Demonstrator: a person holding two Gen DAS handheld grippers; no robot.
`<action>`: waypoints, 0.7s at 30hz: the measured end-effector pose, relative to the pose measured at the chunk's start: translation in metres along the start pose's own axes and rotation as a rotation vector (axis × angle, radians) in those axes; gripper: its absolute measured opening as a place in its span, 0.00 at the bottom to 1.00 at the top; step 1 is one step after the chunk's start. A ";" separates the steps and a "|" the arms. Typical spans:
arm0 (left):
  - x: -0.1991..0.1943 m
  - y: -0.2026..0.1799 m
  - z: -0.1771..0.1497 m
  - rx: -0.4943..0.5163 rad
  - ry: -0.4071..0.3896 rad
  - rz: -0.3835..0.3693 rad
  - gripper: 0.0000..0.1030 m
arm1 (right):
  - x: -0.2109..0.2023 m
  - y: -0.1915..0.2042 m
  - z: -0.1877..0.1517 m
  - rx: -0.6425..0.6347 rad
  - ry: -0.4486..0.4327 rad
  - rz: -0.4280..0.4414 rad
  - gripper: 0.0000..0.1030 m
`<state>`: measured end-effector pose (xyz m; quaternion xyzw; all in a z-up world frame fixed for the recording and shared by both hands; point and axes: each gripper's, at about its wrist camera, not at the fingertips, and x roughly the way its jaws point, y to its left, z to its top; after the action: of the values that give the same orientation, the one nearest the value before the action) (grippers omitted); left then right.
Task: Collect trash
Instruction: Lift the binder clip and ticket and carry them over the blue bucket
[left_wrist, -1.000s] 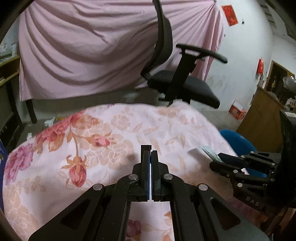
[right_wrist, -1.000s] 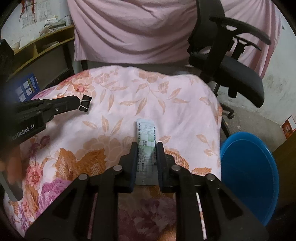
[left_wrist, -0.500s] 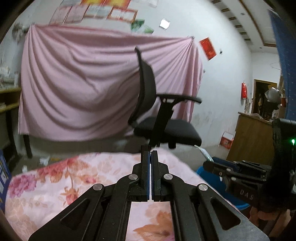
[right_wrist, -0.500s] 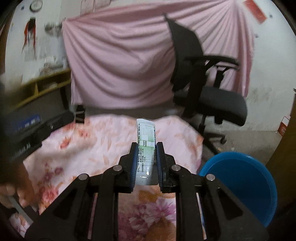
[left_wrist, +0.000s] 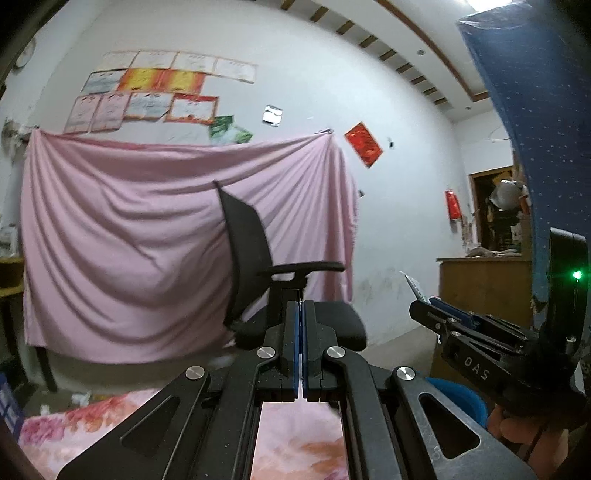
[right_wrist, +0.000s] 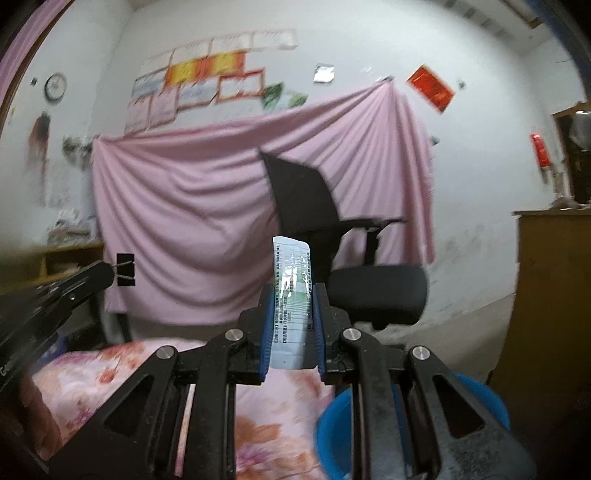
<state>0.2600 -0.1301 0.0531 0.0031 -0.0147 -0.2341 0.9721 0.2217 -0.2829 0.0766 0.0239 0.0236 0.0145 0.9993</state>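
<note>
While my right gripper (right_wrist: 291, 328) clamped the flat printed plastic sachet (right_wrist: 290, 295) upright between its blue pads, a round blue plastic bin (right_wrist: 476, 402) sat at its five o'clock. My left gripper (left_wrist: 300, 314) pinched a small black metal binder clip (right_wrist: 125, 275) at nine o'clock.

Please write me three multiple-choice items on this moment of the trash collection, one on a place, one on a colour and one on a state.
1. Where is the blue basin?
A. On the chair
B. Low, to the right of the floral-covered table
C. On the wooden cabinet

2. What colour is the hanging sheet?
A. Pink
B. Green
C. Grey

3. What does the right gripper hold?
A. Nothing
B. A cup
C. A printed packet

Answers: 1 B, it shows beyond the table's right edge. 2 A, pink folds fill the wall. 3 C, the pads press the packet's sides; the left gripper pinches a black binder clip.
</note>
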 end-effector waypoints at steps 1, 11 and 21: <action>0.005 -0.007 0.002 0.009 -0.001 -0.013 0.00 | -0.002 -0.005 0.002 0.009 -0.008 -0.015 0.47; 0.061 -0.064 0.008 -0.047 0.113 -0.171 0.00 | -0.011 -0.056 0.002 0.062 0.023 -0.098 0.47; 0.112 -0.097 -0.006 -0.143 0.345 -0.234 0.00 | 0.000 -0.106 -0.008 0.195 0.165 -0.167 0.47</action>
<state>0.3156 -0.2679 0.0486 -0.0243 0.1691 -0.3417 0.9242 0.2243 -0.3882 0.0630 0.1176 0.1089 -0.0690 0.9847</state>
